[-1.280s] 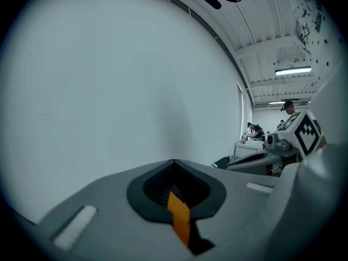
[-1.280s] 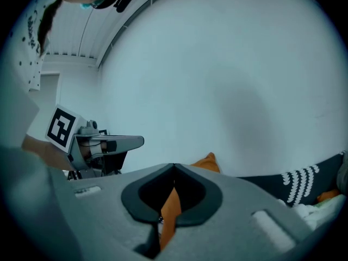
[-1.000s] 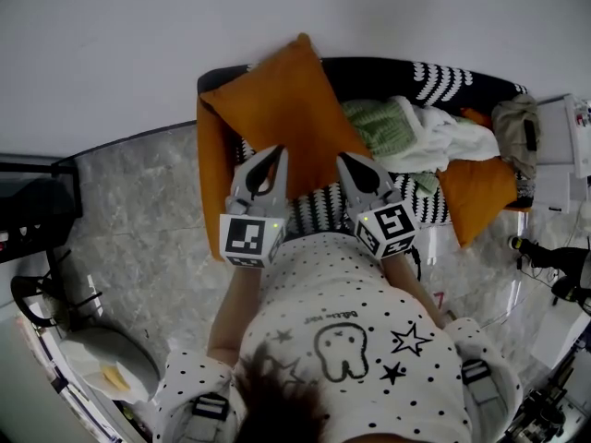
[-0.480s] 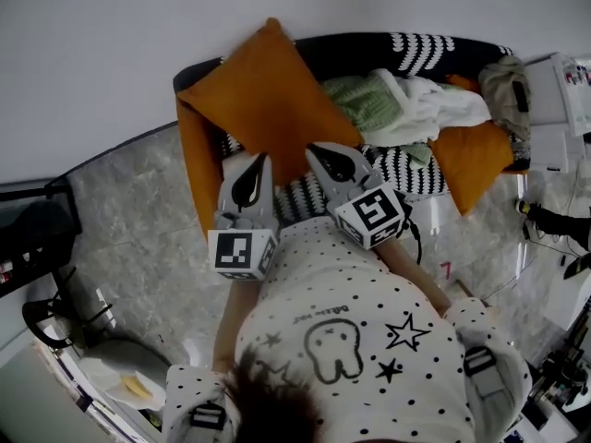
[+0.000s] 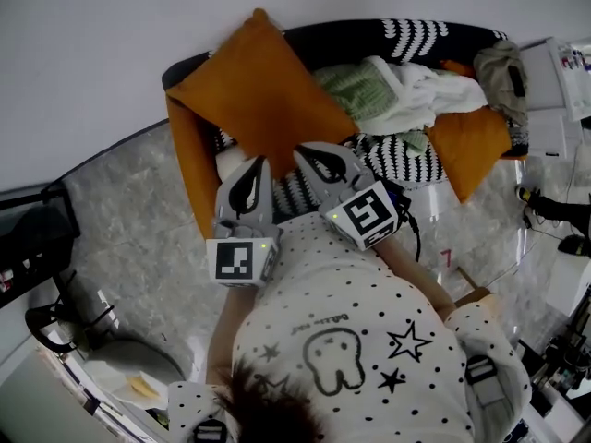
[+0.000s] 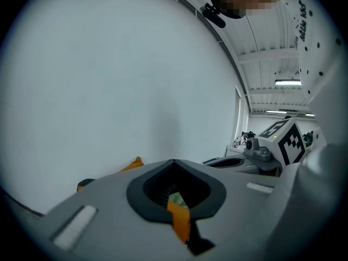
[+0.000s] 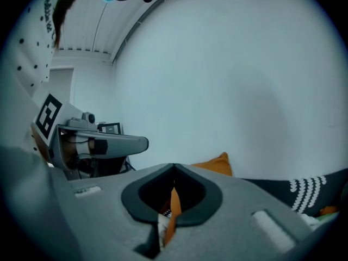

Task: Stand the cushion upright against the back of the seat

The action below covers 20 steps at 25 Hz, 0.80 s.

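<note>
— What does the seat (image 5: 434, 37) hold?

— At its left end the orange cushion (image 5: 254, 100) stands tilted, corner-up like a diamond. It leans on the seat's back, and its top corner rises above the back against the white wall (image 5: 92, 44). To its right lies a green knit cloth (image 5: 355, 86) with a white cloth (image 5: 411, 95) heaped partly over it. Further right a second orange cushion (image 5: 471, 146) sticks out past the front edge, and a grey bundle (image 5: 499, 63) sits at the far right end.

— And the hands?

— Both forearms reach forward from a dotted shirt, side by side. The left gripper (image 5: 259, 160) and the right gripper (image 5: 301, 149) are close together and point towards the cushion. In the head view their tips lie over its lower edge.

— Are they gripping it?

— Each gripper's jaws are closed, tips meeting. In both gripper views the tips meet in front of the bare wall, and orange shows only through the gap behind them. The cushion's top corner peeks over the jaws. Whether the tips touch the cushion I cannot tell.
</note>
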Each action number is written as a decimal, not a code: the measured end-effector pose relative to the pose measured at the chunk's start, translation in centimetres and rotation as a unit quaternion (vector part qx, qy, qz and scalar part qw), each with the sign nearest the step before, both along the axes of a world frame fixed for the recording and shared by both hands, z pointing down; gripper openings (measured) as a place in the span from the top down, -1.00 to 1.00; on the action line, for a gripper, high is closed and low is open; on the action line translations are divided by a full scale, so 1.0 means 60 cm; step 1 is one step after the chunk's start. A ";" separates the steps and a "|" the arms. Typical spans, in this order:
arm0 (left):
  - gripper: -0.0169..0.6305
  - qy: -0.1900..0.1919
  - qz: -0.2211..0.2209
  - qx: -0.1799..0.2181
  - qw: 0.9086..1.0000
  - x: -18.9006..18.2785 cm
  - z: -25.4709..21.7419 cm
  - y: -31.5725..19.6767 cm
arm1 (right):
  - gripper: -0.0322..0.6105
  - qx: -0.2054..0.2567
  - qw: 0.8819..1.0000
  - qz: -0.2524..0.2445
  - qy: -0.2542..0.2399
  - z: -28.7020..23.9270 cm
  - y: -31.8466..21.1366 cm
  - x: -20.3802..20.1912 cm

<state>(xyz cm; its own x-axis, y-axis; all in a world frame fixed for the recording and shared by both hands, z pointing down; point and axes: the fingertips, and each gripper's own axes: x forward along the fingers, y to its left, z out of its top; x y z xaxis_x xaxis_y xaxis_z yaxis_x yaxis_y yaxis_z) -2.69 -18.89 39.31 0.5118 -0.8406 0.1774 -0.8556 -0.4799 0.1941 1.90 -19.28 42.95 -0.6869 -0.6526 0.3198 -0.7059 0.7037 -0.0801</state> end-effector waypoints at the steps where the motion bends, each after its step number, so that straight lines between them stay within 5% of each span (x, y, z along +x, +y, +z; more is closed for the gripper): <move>1: 0.94 -0.005 0.000 0.003 1.000 0.001 0.000 0.002 | 0.90 0.002 1.000 -0.003 0.002 -0.001 0.002 -0.002; 20: 0.94 -0.009 -0.007 0.007 1.000 -0.018 0.016 0.007 | 0.90 -0.022 1.000 0.020 -0.007 0.013 -0.005 0.005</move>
<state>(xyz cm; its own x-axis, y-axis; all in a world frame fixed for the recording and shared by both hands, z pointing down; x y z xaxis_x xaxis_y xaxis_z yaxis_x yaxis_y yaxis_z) -3.77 -18.48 40.27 0.4970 -0.8502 0.1739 -0.8654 -0.4707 0.1721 2.23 -19.55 43.72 -0.6651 -0.6652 0.3394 -0.7320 0.6708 -0.1196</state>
